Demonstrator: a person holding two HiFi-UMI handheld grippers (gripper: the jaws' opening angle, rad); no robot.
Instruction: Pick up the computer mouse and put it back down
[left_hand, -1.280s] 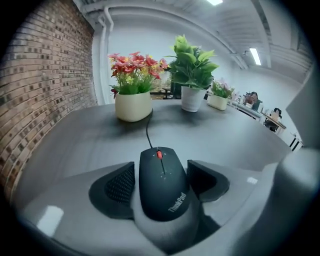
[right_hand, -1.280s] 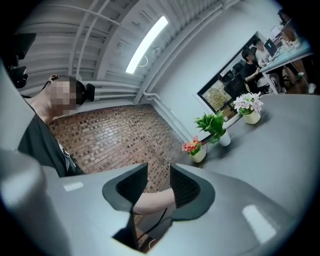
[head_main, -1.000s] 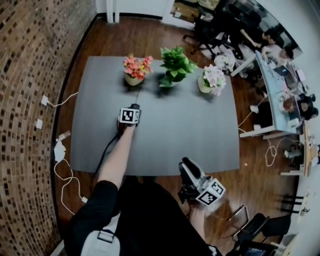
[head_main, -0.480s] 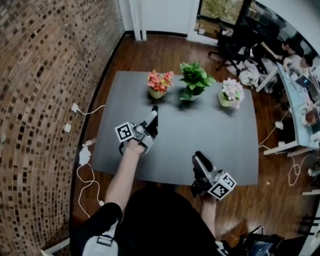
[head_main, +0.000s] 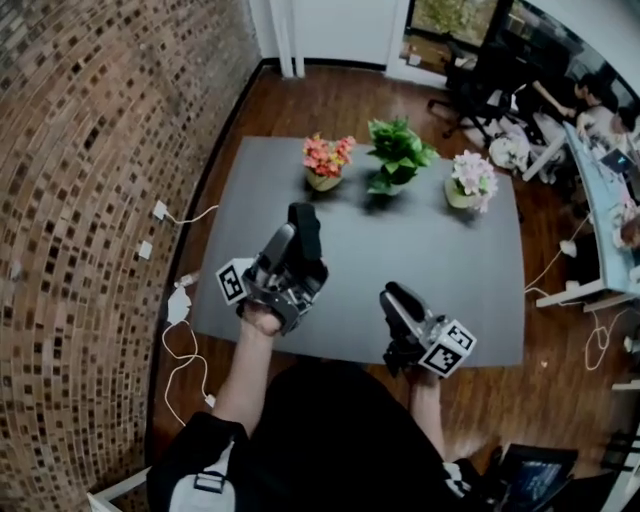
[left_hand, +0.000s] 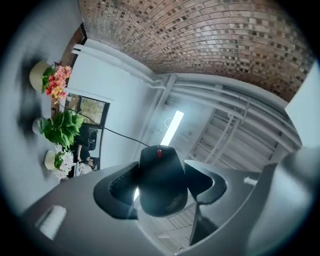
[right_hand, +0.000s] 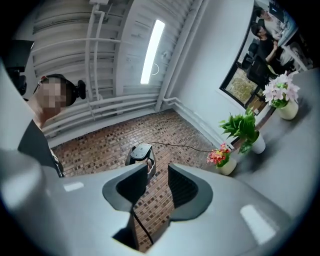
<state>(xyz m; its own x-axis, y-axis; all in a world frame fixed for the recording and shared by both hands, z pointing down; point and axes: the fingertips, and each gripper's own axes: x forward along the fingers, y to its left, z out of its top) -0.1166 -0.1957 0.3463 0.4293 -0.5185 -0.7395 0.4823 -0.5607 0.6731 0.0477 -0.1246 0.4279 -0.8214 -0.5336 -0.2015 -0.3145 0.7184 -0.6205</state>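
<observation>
The black computer mouse (head_main: 304, 234) (left_hand: 162, 180) hangs high above the grey table (head_main: 450, 270), clamped between the jaws of my left gripper (head_main: 292, 250) (left_hand: 161, 186). That gripper tilts upward, and its view looks at the ceiling and the brick wall. The mouse's thin cable (left_hand: 111, 131) trails away from its nose. My right gripper (head_main: 397, 302) (right_hand: 157, 187) hovers at the table's near edge, open, with nothing between its jaws. In the right gripper view the raised mouse (right_hand: 141, 151) shows beyond the jaws against the brick wall.
Three potted plants stand in a row at the table's far side: orange-pink flowers (head_main: 327, 160), a green plant (head_main: 398, 150) and pale pink flowers (head_main: 470, 178). A brick wall runs along the left, with white cables (head_main: 178, 305) on the floor. People sit at desks at far right.
My left gripper has lifted the mouse off the table and risen far toward the head camera, rolling and tipping upward. The right gripper shifted only slightly.
</observation>
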